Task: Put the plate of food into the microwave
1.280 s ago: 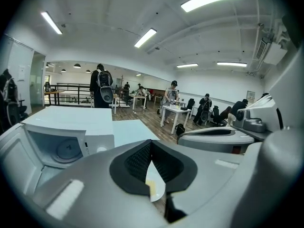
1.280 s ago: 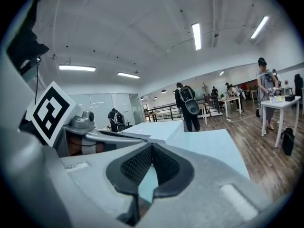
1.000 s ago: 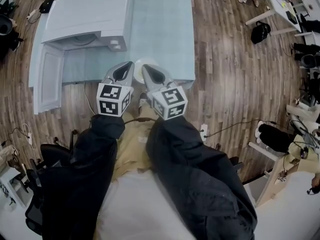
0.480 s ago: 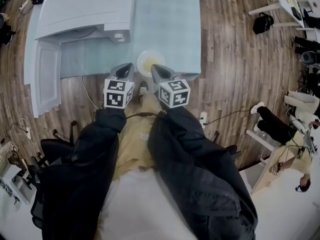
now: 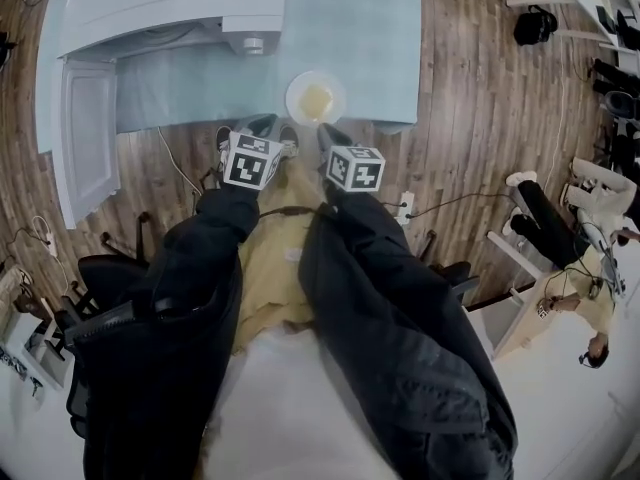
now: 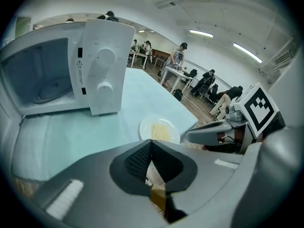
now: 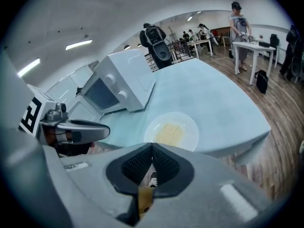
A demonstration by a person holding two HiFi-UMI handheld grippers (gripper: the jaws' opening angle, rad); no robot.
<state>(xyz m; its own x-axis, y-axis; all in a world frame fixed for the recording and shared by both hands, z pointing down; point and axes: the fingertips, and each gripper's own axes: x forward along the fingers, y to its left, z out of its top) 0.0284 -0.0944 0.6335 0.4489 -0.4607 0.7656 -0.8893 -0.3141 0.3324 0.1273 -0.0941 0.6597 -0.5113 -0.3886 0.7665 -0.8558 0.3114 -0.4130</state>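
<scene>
White plate [image 5: 294, 98] of pale yellow food [image 5: 318, 100] not yet picked up: the approach is the step in hand.
It sits near the front edge of the light blue table [image 5: 385, 28], just right of the microwave [image 5: 170, 8], whose door [image 5: 85, 138] hangs open. The left gripper [image 5: 262, 128] and right gripper [image 5: 332, 138] hover just short of the plate, each with its jaws pressed together on nothing. My guess is that the next move calls for opening the jaws, taking the rim from both sides, then carrying the plate level and leftward into the cavity.
</scene>
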